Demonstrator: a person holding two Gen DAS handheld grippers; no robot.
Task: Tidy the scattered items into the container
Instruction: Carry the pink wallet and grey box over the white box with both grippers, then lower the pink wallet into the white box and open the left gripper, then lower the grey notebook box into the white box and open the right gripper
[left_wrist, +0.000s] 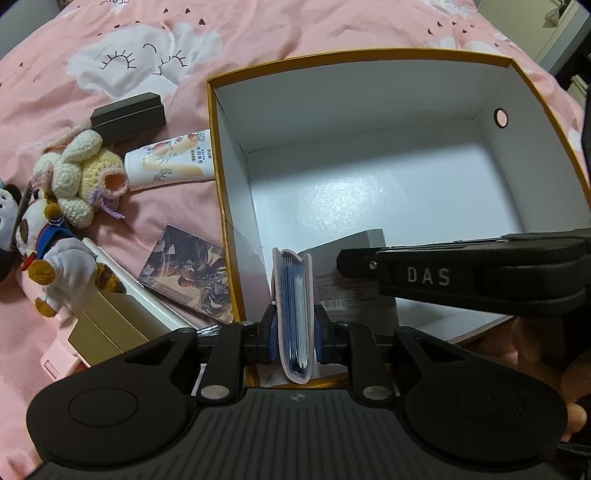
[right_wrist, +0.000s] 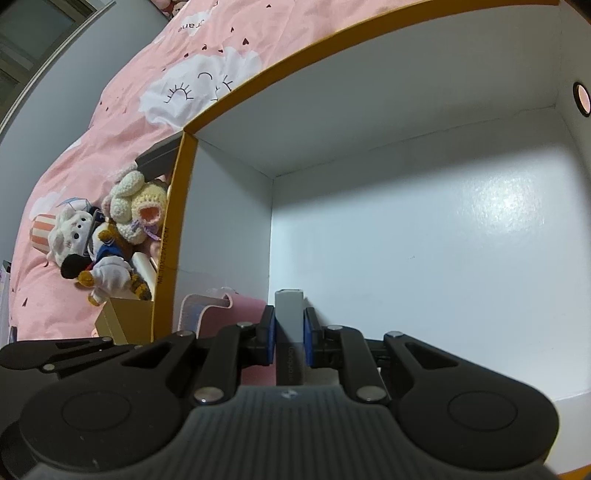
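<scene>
Both grippers are lowering one item each into the near end of the box.

Left wrist view: the left gripper (left_wrist: 294, 334) is clamping a pink card wallet (left_wrist: 294, 314) edge-on, jaws nearly closed on its thin body, and is holding it upright over the near-left corner of the box (left_wrist: 369, 66), probably so it drops in on its narrow edge. The right gripper (left_wrist: 354, 264) is reaching in from the right over a grey carton (left_wrist: 354, 291). The plush toys (left_wrist: 79, 177), tube (left_wrist: 171, 158) and dark case (left_wrist: 127, 116) are still lying on the pink bedspread (left_wrist: 55, 74).

Right wrist view: the right gripper (right_wrist: 289, 334) is pinching the grey carton (right_wrist: 290, 321) by its narrow sides, jaws slightly apart, inside the box (right_wrist: 406, 258) low over its floor; the pink card wallet (right_wrist: 221, 306) is just beside it.
</scene>
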